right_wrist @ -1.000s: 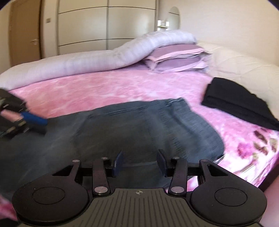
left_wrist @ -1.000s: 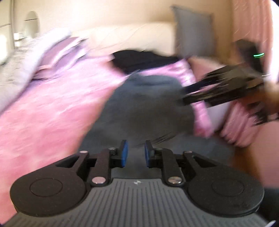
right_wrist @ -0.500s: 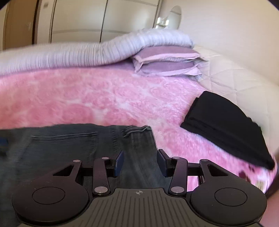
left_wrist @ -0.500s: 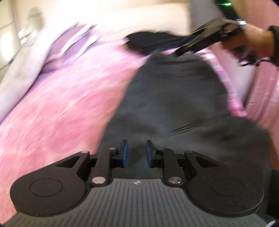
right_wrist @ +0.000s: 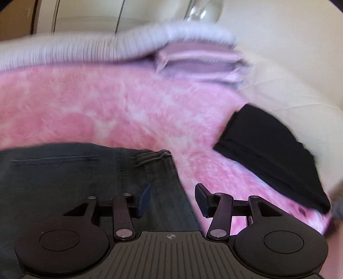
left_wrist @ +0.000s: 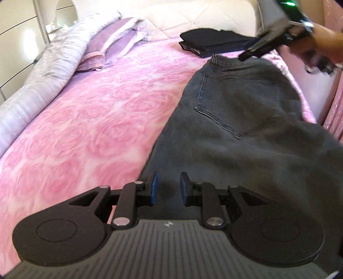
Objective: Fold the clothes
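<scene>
On the bed, left to right:
Duvet: a pale lilac ribbed duvet (left_wrist: 49, 70) lies rolled along the far left edge of the bed; in the right wrist view it (right_wrist: 111, 48) runs across the top, blurred.
Pillows: two purple pillows (left_wrist: 115, 45) are stacked just beside the duvet, against the cream quilted headboard (left_wrist: 193, 17).
Blanket: a pink rose-patterned blanket (left_wrist: 90, 120) covers the bed and carries everything else.
Left tongs: the left tongs (left_wrist: 167, 188) sit low over the near end of the jeans, blue pads apart with a narrow gap, nothing between them. Contact with the cloth cannot be told.
Jeans: dark grey-blue jeans (left_wrist: 242, 120) lie spread flat on the right half of the blanket, waistband at the far end, a back pocket facing up. The right side reaches the bed edge. In the right wrist view the jeans (right_wrist: 70, 178) fill the lower left, with a belt loop (right_wrist: 153, 155) at the waistband corner.
Folded garment: a black folded garment (left_wrist: 214, 40) rests on the blanket just beyond the waistband, near the headboard; it (right_wrist: 270, 154) appears at the right in the right wrist view.
Right tongs: the right tongs (right_wrist: 172, 200) are wide apart and hold nothing; the left pad is over the waistband, the right pad over pink blanket. From the left wrist view the right tongs (left_wrist: 255, 51) point down at the waistband corner, blurred.
</scene>
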A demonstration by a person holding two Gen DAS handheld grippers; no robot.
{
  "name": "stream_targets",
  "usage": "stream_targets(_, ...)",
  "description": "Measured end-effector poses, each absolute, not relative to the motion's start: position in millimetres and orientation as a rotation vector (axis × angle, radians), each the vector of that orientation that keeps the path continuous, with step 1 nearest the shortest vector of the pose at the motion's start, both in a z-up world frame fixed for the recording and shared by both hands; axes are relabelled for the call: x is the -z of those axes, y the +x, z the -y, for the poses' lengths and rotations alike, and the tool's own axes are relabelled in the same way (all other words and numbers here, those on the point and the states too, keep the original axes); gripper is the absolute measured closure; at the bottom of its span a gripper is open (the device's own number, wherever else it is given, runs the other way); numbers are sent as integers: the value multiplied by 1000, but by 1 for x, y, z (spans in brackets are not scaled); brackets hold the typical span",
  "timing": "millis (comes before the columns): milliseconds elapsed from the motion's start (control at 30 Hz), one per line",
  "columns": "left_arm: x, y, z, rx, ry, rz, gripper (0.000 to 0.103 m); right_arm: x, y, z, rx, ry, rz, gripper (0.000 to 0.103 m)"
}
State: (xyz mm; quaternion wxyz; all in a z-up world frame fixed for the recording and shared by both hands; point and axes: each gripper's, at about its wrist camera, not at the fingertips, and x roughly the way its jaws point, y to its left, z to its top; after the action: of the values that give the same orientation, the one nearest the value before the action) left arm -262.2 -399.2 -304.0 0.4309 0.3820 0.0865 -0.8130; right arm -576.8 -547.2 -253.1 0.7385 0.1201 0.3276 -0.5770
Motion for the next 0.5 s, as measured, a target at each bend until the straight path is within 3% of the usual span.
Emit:
stream_targets(167, 306, -230, 342, 1955, 961, -256, 83, 253, -548, 428, 1054, 413, -476, 53)
stream_targets(400, 306, -182, 270, 1819, 981, -293, 80, 306, -492, 352, 970, 315, -678, 51)
stream_targets(500, 304, -155, 248, 1721, 996, -287, 80, 288, -493, 341, 1026, 375, -636, 51)
